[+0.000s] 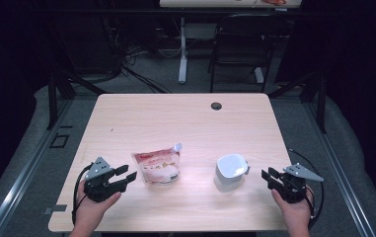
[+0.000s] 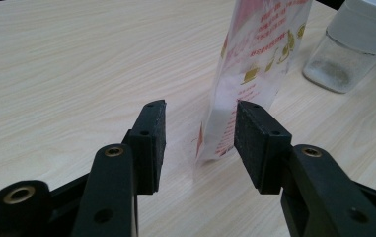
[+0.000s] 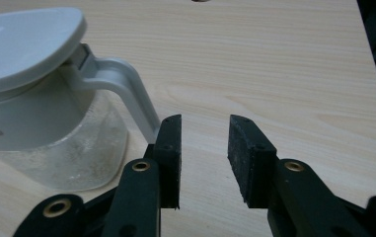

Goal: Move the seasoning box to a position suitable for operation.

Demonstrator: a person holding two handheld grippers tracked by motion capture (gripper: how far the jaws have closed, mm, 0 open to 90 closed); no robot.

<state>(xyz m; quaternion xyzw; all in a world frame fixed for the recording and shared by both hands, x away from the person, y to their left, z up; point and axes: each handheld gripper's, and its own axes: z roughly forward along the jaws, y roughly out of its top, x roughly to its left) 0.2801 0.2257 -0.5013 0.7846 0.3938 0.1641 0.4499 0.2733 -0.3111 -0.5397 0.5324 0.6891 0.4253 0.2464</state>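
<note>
Now approaching: left gripper (image 1: 126, 176), jaws open, nears the pouch (image 1: 158, 166) at centre; right gripper (image 1: 270, 177), jaws open, faces the jug (image 1: 230, 173) handle at nine o'clock, likely the next grasp.

Both grippers were matte black, the left gripper (image 1: 126, 177) and right gripper (image 1: 269, 174) each topped by a grey triangular plate (brass-ringed screw holes too), black cables trailing behind.

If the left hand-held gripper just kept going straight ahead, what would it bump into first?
Most likely the pouch: the left hand-held gripper points at its lower edge, which stands just ahead of the open jaws. The jar sits farther back, off to the side.
</note>
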